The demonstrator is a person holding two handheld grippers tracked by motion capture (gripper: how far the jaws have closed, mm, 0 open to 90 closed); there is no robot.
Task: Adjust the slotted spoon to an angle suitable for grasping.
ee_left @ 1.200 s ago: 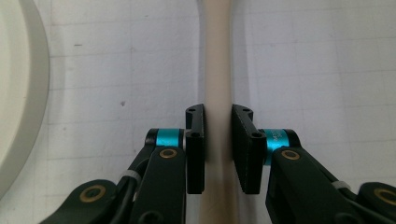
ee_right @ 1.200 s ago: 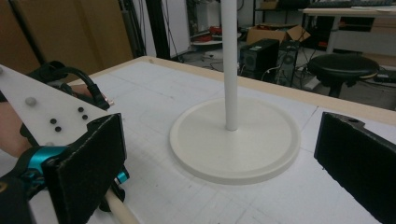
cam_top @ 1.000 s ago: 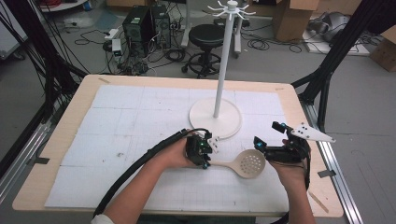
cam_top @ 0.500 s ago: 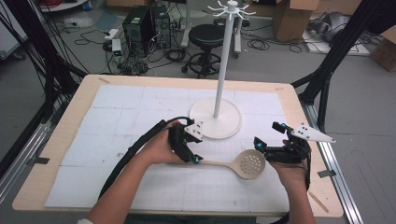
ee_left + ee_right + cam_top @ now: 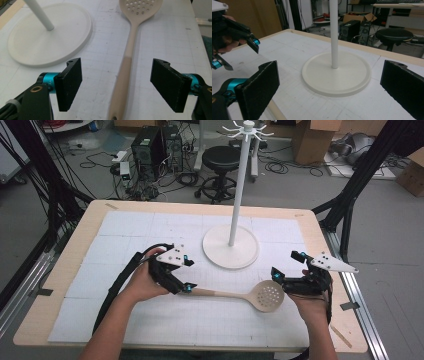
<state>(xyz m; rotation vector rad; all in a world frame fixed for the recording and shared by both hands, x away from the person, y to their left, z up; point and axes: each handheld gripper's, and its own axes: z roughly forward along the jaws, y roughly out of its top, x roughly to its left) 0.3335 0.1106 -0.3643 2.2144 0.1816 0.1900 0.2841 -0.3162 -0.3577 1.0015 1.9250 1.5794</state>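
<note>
We take the white stand [image 5: 230, 247] as our landmark; it sits on the gridded table [image 5: 125, 235], its pole upright from a round base.

Just in front of the base, on the person's side, we see the slotted spoon [image 5: 250, 294] lying flat on the mat. Its long axis runs roughly parallel to the table's near edge: the perforated bowl points to the stand's right, the handle end to its left. In the left gripper view the spoon [image 5: 130, 50] runs straight away from the camera, handle nearest, bowl farthest, the stand's base to one side.

The left gripper [image 5: 186, 275] sits left of and in front of the base, at the handle end. We note its jaws have just been opening; the handle lies between the pads [image 5: 70, 83] without touching either, so it is released.

The right gripper [image 5: 283, 270] is to the right of the base, close by the spoon's bowl. Its jaws stand wide apart and grip nothing.
</note>
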